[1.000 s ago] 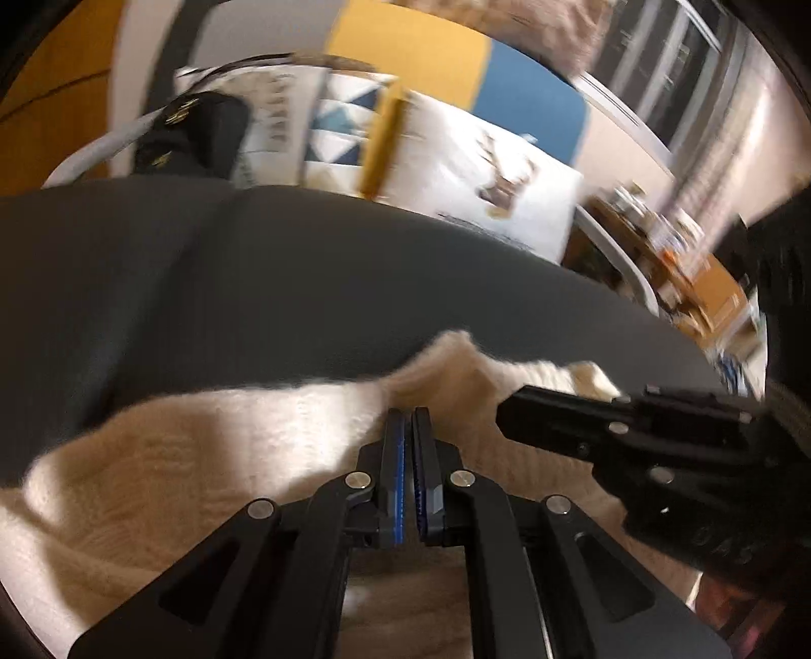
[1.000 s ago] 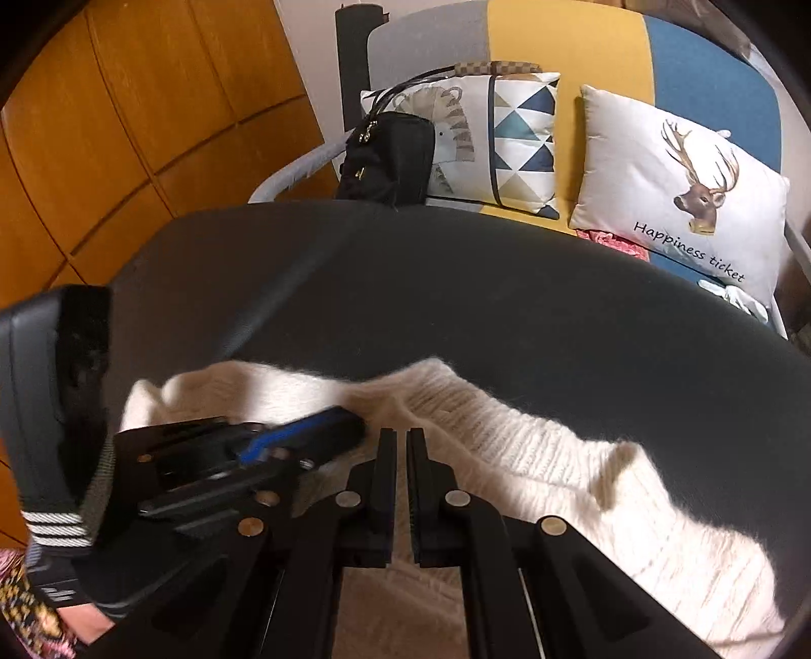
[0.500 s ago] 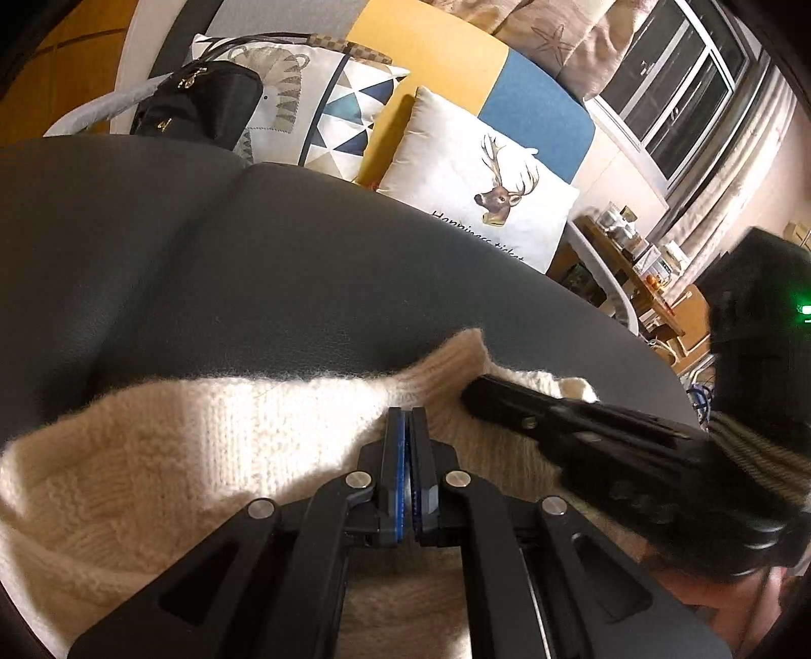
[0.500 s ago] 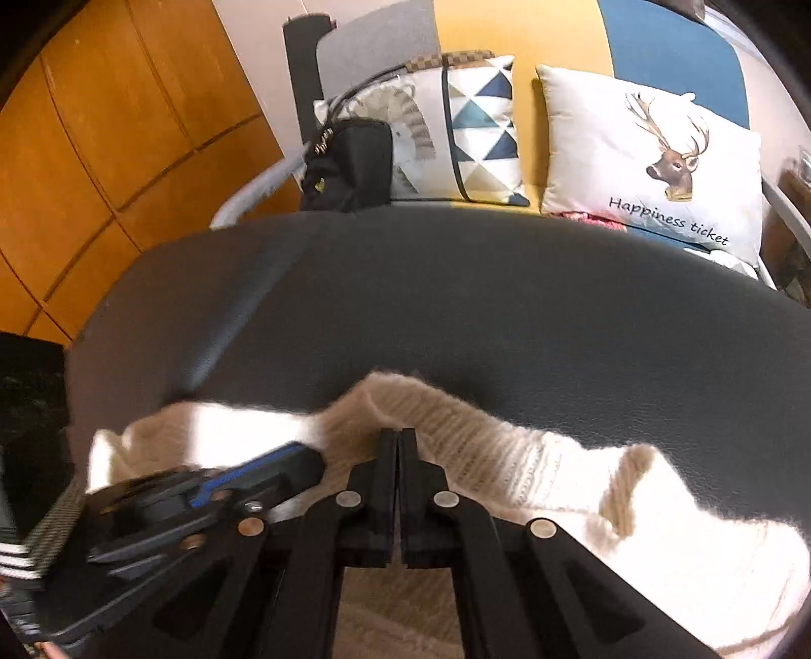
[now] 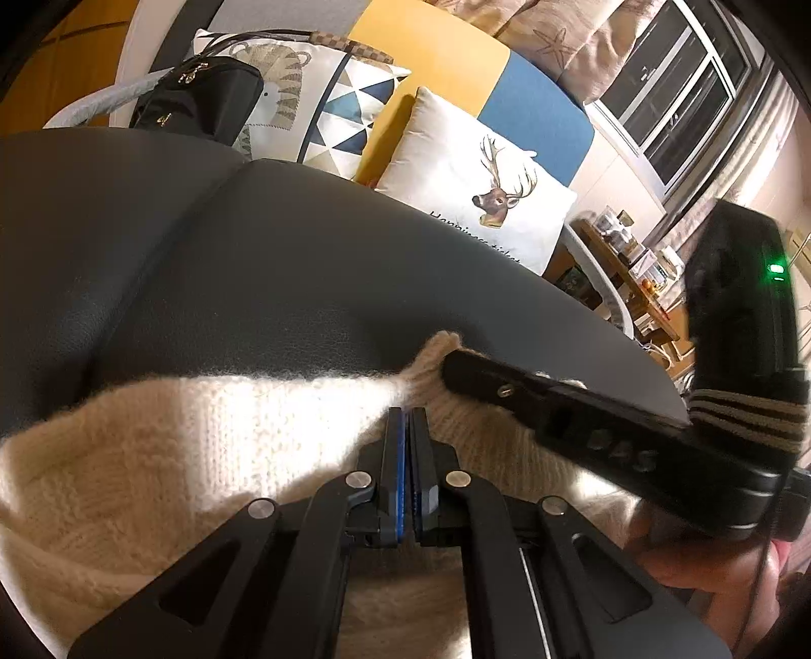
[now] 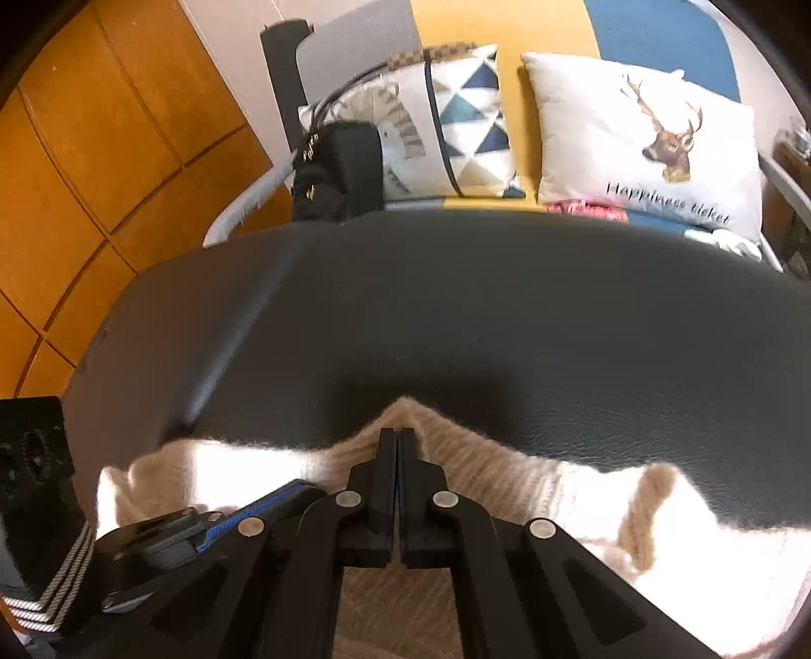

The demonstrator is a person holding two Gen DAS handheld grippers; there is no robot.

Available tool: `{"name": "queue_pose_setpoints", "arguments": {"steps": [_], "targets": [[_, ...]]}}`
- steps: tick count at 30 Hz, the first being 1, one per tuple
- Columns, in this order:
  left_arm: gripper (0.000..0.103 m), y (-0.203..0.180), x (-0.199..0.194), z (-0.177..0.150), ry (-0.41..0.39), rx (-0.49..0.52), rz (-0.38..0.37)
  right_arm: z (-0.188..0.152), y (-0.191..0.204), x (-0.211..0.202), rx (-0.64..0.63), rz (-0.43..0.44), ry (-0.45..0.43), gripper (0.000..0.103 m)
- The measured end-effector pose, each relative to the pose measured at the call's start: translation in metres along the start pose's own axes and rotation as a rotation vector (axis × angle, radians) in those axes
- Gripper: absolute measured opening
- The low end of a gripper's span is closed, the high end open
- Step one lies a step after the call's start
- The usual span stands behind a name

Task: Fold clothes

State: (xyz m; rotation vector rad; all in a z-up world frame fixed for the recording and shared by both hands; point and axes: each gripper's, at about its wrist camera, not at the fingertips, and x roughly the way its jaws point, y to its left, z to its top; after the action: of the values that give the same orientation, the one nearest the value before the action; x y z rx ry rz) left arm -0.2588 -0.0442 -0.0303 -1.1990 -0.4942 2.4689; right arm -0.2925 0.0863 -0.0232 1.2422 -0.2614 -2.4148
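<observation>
A cream knitted sweater (image 5: 167, 456) lies along the near edge of a dark grey padded surface (image 5: 284, 263), bunched rather than flat, with a raised peak of fabric at its far edge. The left gripper (image 5: 407, 420) is clenched, its blue-lined pads pressed together on a fold of the knit just below that peak. The right gripper (image 6: 397, 438) is likewise clenched, its tips pinching the peak of the sweater (image 6: 507, 471) itself. The two tools sit close together: in the left wrist view the right gripper (image 5: 456, 362) crosses in from the right, its tips touching the knit, with part of a hand (image 5: 679, 562) beneath it.

Beyond the padded surface (image 6: 456, 304) stands a sofa with yellow and blue panels (image 6: 654, 30). On it rest a deer-print cushion (image 6: 643, 147), a triangle-patterned cushion (image 6: 451, 137) and a black handbag (image 6: 339, 172). Orange wooden panelling (image 6: 91, 152) stands on the left. Nothing lies on the padded surface ahead of the sweater.
</observation>
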Motion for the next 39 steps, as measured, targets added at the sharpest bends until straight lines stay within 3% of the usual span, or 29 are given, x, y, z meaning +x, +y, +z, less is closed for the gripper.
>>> {"name": "queue_pose_setpoints", "arguments": {"steps": [3, 6, 13, 16, 19, 23, 26, 28, 29, 31, 33, 36, 39], "targets": [[0.002, 0.000, 0.000, 0.000, -0.001, -0.001, 0.000, -0.003, -0.008, -0.017, 0.043, 0.069, -0.038, 0.004], [0.002, 0.000, 0.000, 0.000, -0.001, -0.002, 0.000, -0.006, 0.000, -0.016, 0.014, 0.120, 0.005, 0.004], [0.002, 0.001, 0.000, 0.000, 0.001, -0.005, -0.007, -0.011, 0.001, 0.006, 0.001, 0.005, 0.039, 0.000], [0.002, 0.002, 0.000, 0.001, 0.001, -0.009, -0.012, -0.012, 0.005, -0.001, -0.009, -0.050, 0.008, 0.000], [0.002, 0.001, 0.000, 0.000, -0.001, -0.009, -0.012, -0.014, 0.003, -0.019, 0.018, 0.022, -0.041, 0.005], [0.002, 0.001, 0.000, 0.000, -0.002, -0.010, -0.011, -0.021, 0.008, -0.018, 0.000, 0.103, 0.019, 0.005], [0.002, 0.001, 0.000, 0.000, -0.001, -0.009, -0.010, -0.023, 0.006, -0.005, -0.016, 0.037, 0.056, 0.000], [0.002, 0.001, -0.001, 0.000, -0.001, -0.010, -0.011, -0.022, -0.003, -0.015, 0.037, 0.021, -0.014, 0.000], [0.002, 0.001, -0.001, 0.001, -0.001, -0.011, -0.012, -0.021, -0.007, -0.020, 0.063, 0.012, -0.048, 0.005], [0.002, 0.001, -0.001, 0.001, -0.001, -0.011, -0.014, -0.020, -0.019, -0.043, 0.115, 0.063, -0.135, 0.005], [0.002, 0.001, -0.002, 0.001, 0.000, -0.012, -0.016, -0.023, -0.027, -0.062, 0.121, 0.034, -0.160, 0.005], [0.002, -0.001, -0.002, 0.001, 0.002, -0.002, -0.003, -0.037, -0.044, -0.084, 0.135, -0.049, -0.151, 0.005], [0.002, -0.008, -0.002, 0.001, 0.008, 0.026, 0.034, -0.057, -0.065, -0.087, 0.180, -0.100, -0.084, 0.005]]}}
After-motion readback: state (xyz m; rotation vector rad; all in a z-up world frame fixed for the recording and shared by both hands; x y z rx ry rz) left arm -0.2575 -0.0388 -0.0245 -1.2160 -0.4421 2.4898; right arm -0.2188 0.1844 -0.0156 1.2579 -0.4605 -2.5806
